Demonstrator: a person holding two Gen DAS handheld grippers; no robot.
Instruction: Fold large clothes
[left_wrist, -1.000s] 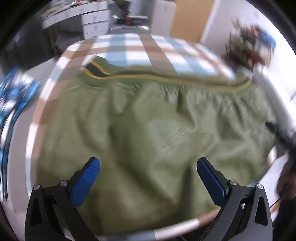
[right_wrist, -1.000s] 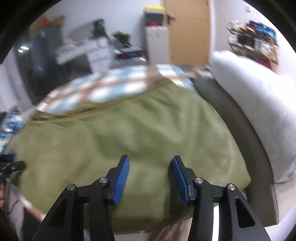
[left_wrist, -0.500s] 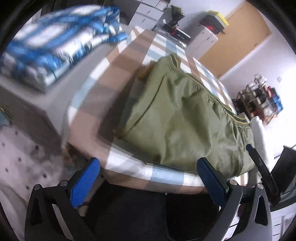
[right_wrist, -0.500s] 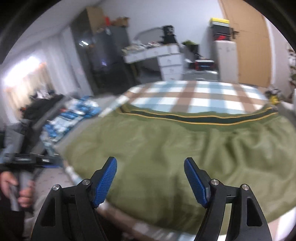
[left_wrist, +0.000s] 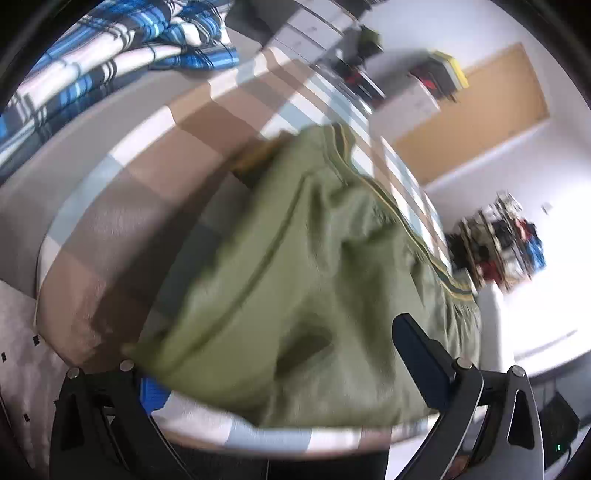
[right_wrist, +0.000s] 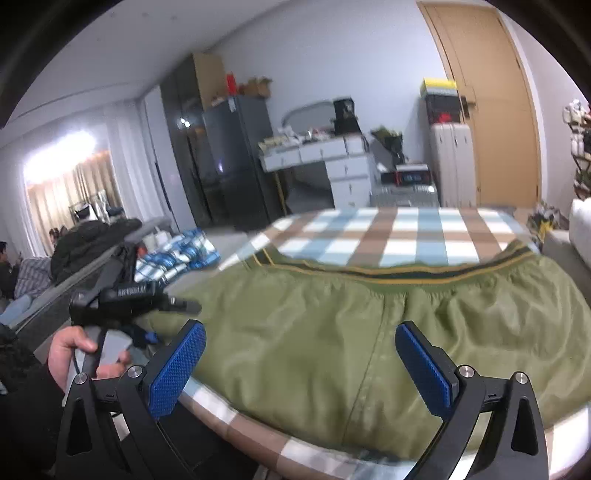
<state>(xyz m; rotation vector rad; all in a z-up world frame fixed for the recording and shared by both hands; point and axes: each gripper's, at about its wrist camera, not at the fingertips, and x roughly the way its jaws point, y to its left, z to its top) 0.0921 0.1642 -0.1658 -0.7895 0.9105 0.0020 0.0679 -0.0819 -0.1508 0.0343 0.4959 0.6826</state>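
Right now my left gripper (left_wrist: 280, 373) is spread wide around the near corner of the green jacket (left_wrist: 317, 280) lying on the checked bed (right_wrist: 388, 236), one finger under the fabric, while my right gripper (right_wrist: 299, 369) hovers wide apart, holding nothing.

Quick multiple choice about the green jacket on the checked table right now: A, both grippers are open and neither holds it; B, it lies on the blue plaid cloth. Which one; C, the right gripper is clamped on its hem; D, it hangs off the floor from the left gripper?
A. The right gripper and the left gripper each show blue pads spread wide apart, with the green jacket lying loose on the checked table.
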